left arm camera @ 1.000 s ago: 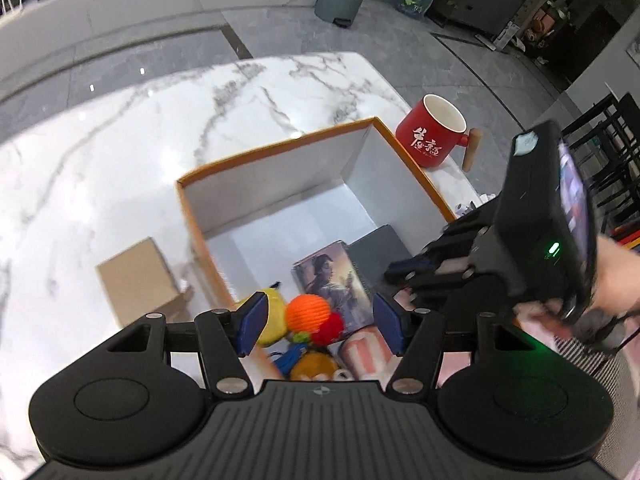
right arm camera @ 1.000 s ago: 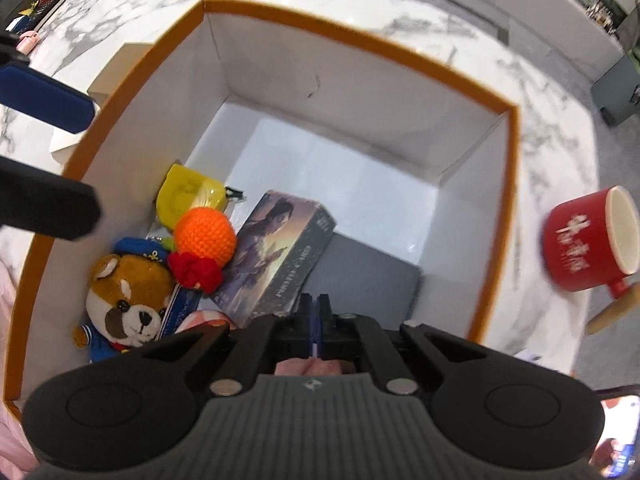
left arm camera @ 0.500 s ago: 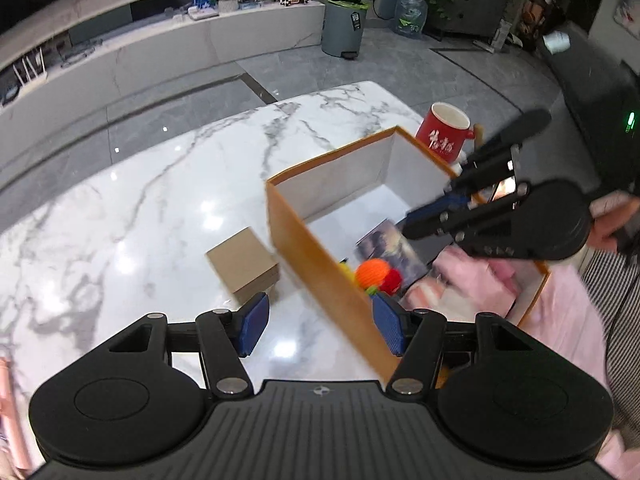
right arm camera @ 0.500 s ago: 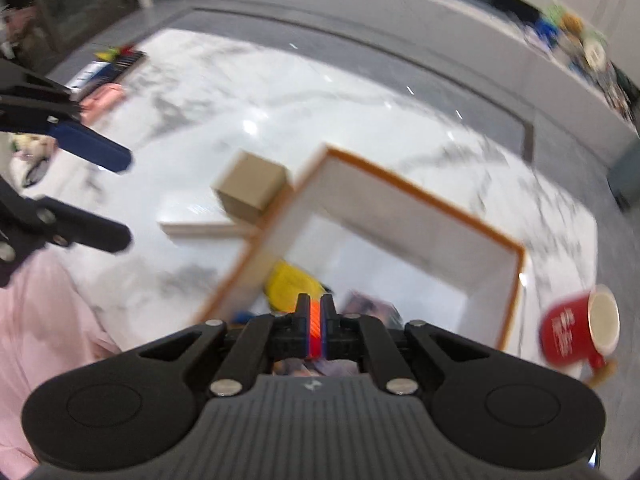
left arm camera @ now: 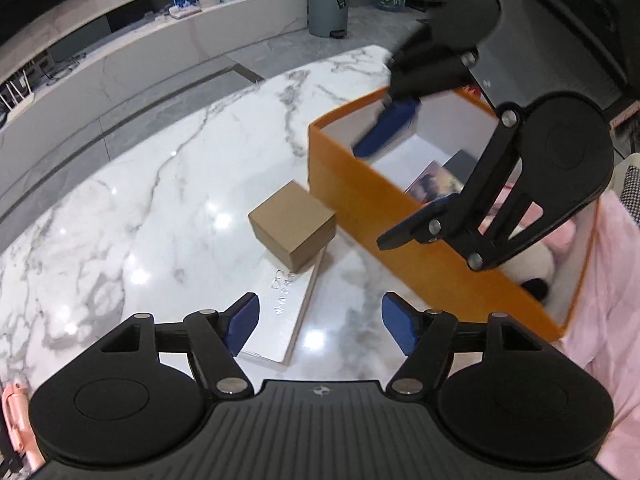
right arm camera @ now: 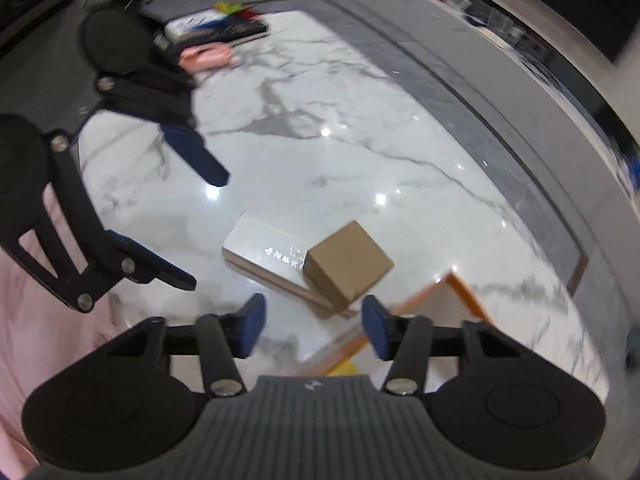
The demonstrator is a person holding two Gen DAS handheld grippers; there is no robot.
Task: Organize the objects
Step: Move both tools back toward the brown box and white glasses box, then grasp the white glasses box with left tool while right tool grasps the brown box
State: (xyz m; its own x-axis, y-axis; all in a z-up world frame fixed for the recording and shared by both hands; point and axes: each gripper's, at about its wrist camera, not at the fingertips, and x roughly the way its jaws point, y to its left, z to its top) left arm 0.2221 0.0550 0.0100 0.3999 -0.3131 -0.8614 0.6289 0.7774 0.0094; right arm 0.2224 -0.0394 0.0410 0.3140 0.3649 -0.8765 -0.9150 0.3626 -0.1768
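A small brown cardboard box [left arm camera: 292, 226] [right arm camera: 348, 266] rests partly on a flat white box [left arm camera: 284, 312] [right arm camera: 264, 252] on the marble table. To their right stands the orange open box [left arm camera: 400, 220] [right arm camera: 452, 292], holding a picture card box [left arm camera: 432, 180], a dark grey item [left arm camera: 464, 160] and a pink-white plush [left arm camera: 532, 264]. My left gripper [left arm camera: 320, 326] [right arm camera: 204, 230] hangs above the white box, its jaws opening with nothing between them. My right gripper [right arm camera: 314, 320] [left arm camera: 368, 198] hovers over the orange box's near wall, its jaws also opening and empty.
At the table's far left end lie a pink object [right arm camera: 206, 54] and stacked books [right arm camera: 224, 28]. A grey bin [left arm camera: 328, 0] stands on the floor beyond the table. Pink clothing [left arm camera: 600, 320] lies close on the right.
Both grippers left the space over the orange box's inside and swung toward the brown and white boxes. The right jaws went from shut to open. The left jaws widened.
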